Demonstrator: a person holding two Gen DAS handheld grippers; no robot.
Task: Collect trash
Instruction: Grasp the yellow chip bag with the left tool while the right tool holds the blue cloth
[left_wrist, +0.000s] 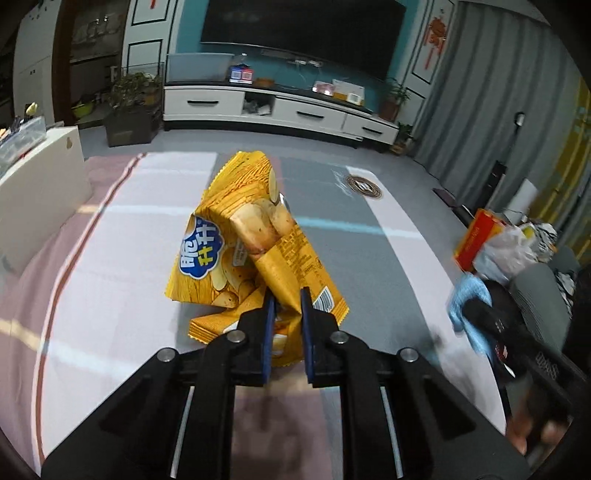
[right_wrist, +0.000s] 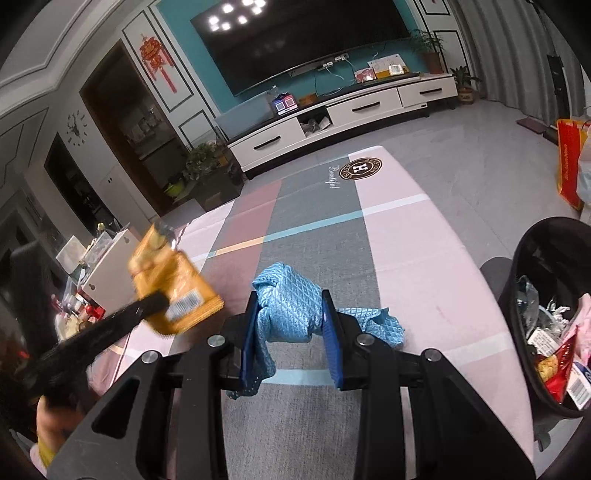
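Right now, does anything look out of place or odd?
Only one thing: the right gripper is shut on a blue cloth, hardly trash. The left gripper grips a crumpled yellow chip bag, and the black bin already holds wrappers.

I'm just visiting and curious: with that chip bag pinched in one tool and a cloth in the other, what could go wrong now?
The left gripper pinches only one crumpled corner of the yellow chip bag, so the slick foil might slip free. The black trash bin already looks quite full, so the bag could fall out. The blue cloth in the right gripper dangles and might catch something.
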